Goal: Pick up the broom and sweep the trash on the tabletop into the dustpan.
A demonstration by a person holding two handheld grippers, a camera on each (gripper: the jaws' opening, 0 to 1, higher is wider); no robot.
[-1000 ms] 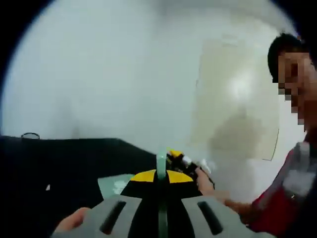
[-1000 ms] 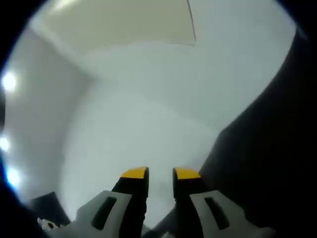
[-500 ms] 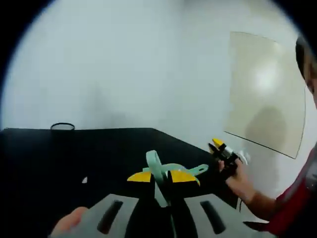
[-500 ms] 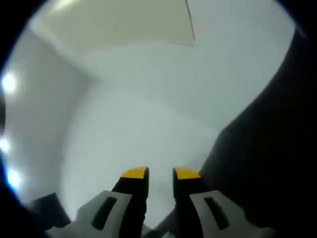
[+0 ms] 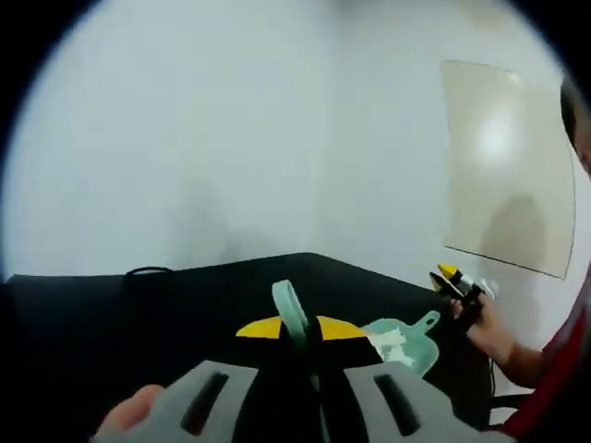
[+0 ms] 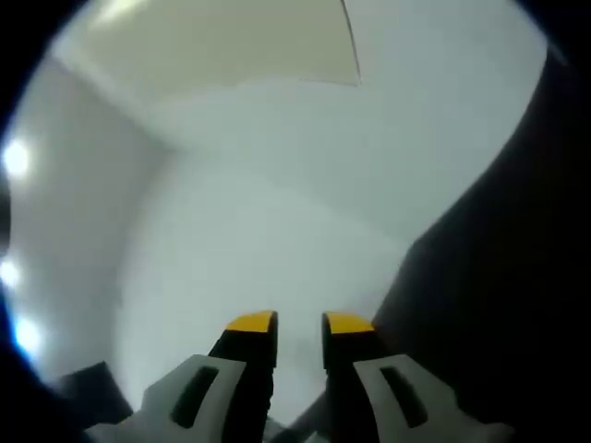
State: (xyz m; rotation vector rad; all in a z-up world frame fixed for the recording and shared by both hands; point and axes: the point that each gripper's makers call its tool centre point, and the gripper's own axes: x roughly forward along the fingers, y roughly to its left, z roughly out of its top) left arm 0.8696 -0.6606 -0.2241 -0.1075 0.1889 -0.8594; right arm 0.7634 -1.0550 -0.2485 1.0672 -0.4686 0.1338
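Observation:
My left gripper (image 5: 300, 329) is shut on a mint-green broom handle (image 5: 290, 308), whose loop end sticks up between the yellow-tipped jaws. The bristles are hidden below the view. Just right of the jaws, a mint-green dustpan (image 5: 411, 343) lies on the black tabletop (image 5: 185, 314) with some white scraps (image 5: 391, 343) in it. Further right, a hand holds my right gripper (image 5: 459, 281) up off the table's corner. In the right gripper view, the right gripper (image 6: 300, 323) has a narrow gap between its jaws and nothing in it.
A black cable (image 5: 148, 270) lies at the table's far edge. White walls stand behind, with a beige panel (image 5: 503, 166) on one. A red sleeve (image 5: 563, 369) shows at the right. The right gripper view faces the wall, with the black table edge (image 6: 499, 277) on the right.
The left gripper view has swung, so the dustpan now sits right of the jaws and the right gripper shows further right. The broom handle stays clamped. The right gripper view barely changed.

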